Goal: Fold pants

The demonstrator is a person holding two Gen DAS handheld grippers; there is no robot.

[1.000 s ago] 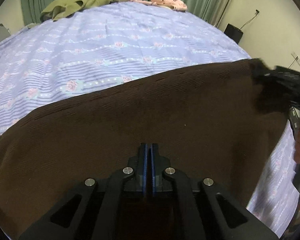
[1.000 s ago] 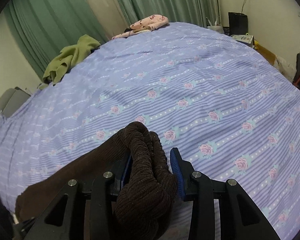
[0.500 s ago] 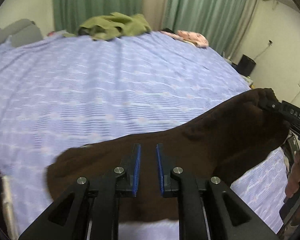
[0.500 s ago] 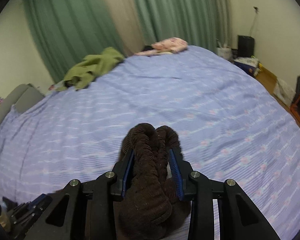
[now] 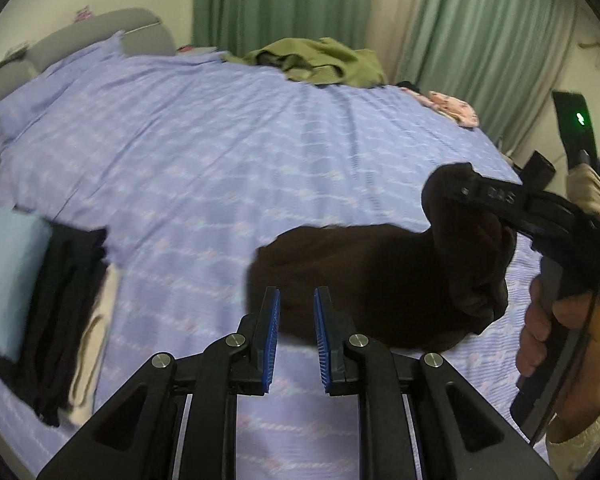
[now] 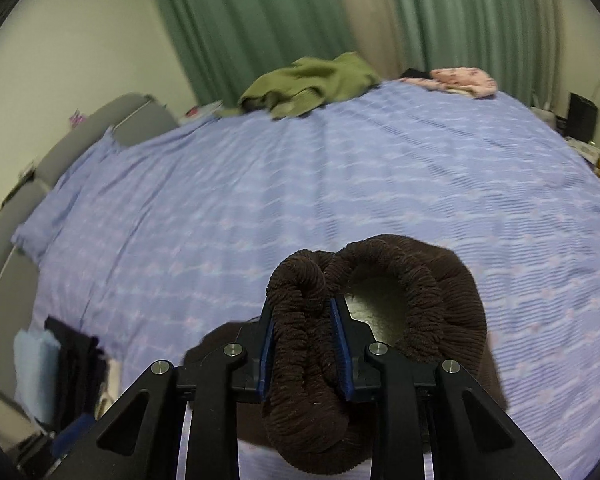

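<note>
The dark brown ribbed pants (image 5: 360, 276) lie bunched on the lilac floral bed sheet (image 5: 220, 160), with one end raised at the right. My right gripper (image 5: 456, 186) holds that raised end, and a hand (image 5: 540, 328) grips its handle. In the right wrist view the right gripper (image 6: 302, 304) is closing, its blue pads pressing a gathered fold of the pants' elastic waistband (image 6: 440, 280). The rest of the waistband loops open to the right. My left gripper (image 5: 296, 294) hovers in front of the pants, its pads slightly apart with nothing between them.
A stack of folded clothes (image 5: 60, 300), dark with a light blue piece (image 5: 8, 272), sits at the bed's left edge. A green garment (image 5: 320, 60) and a pink one (image 5: 452, 106) lie at the far side. Grey headboard (image 5: 100, 32) far left; green curtains behind.
The left gripper let go of the pants, opened and pulled up and away. The right gripper tightened on the waistband and lifted it. Both views swung left, bringing the folded stack into sight.
</note>
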